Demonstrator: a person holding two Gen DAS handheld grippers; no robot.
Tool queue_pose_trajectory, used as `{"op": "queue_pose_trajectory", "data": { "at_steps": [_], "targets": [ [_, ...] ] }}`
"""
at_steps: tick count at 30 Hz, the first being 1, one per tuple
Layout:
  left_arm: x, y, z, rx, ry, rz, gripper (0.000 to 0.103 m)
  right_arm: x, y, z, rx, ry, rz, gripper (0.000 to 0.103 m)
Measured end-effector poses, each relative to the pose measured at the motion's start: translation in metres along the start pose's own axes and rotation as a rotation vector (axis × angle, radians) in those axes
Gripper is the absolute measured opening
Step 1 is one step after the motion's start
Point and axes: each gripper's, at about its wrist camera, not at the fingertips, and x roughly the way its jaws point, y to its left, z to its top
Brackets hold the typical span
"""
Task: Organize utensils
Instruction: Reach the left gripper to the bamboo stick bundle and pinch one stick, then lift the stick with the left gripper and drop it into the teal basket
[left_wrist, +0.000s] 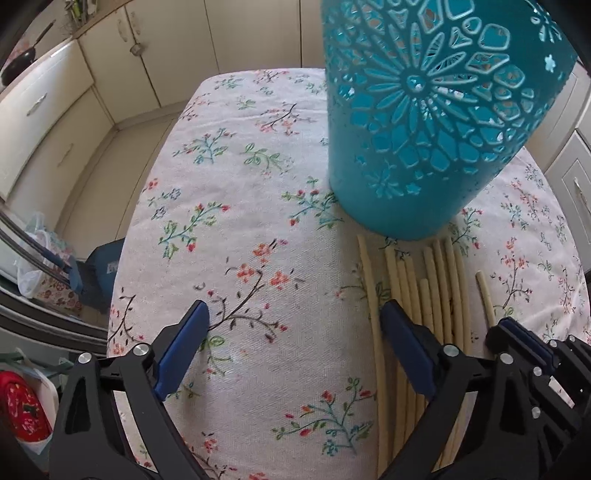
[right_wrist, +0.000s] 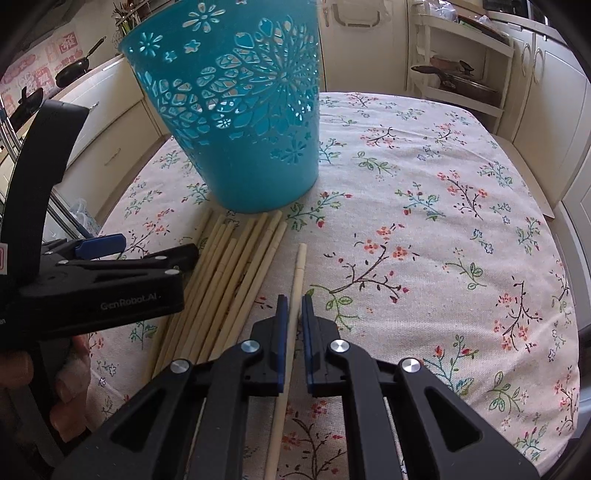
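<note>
My right tongs (right_wrist: 293, 314) are clenched on a single chopstick (right_wrist: 297, 273) lying apart from the pile on the floral-cloth bench (right_wrist: 424, 166) — grip sits around mid-shaft, pads pressing it from both sides. Its long axis runs straight ahead of the tongs, far tip aimed toward the teal cut-out holder (right_wrist: 236, 122), which stands upright ahead and slightly left, just past the sticks. My left tongs (left_wrist: 293, 332) hang released, jaws wide, nothing between them; the bundle of chopsticks (left_wrist: 436, 280) lies to their right, one pad over its near edge, ends nearly touching the holder's base. Right hand is the nearer one to the lone stick, so the lift looks to be its job: the stick must tip from flat to upright to clear the holder's rim. Legible writing: "GenRobot.AI" on the left tool's black body, approx. Wall stickers at far left too blurred to read.
</note>
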Motion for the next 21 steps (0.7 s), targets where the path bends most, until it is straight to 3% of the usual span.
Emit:
{"op": "queue_pose_trajectory", "data": {
  "at_steps": [1,4,6,8,11,15,18,21],
  "targets": [
    [0.0,-0.001,0.001,0.006,-0.008,-0.003,0.083,0.0,0.0,0.0,0.003,-0.002,0.002,0.008],
    [-0.004,-0.004,0.002,0.027,-0.044,-0.028,0.059,0.0,-0.002,-0.002,0.01,-0.012,0.009,0.008],
    [-0.006,-0.005,0.001,0.036,-0.049,-0.042,0.023,-0.001,-0.006,-0.004,0.031,-0.024,0.03,0.008],
    [-0.008,-0.003,0.0,0.048,-0.029,-0.085,0.008,0.0,-0.013,-0.005,0.07,-0.033,0.068,0.008],
    [-0.016,0.007,-0.002,0.045,0.028,-0.175,0.004,0.0,-0.016,-0.008,0.086,-0.053,0.096,0.008],
    [-0.064,0.033,-0.002,0.023,0.008,-0.281,0.004,0.0,-0.014,-0.01,0.08,-0.069,0.1,0.008],
    [-0.113,0.053,0.011,-0.013,-0.077,-0.332,0.004,0.0,-0.018,-0.01,0.109,-0.067,0.123,0.008],
    [-0.171,0.057,0.037,-0.027,-0.233,-0.354,0.004,0.0,-0.021,-0.011,0.13,-0.067,0.143,0.008]
  ]
}}
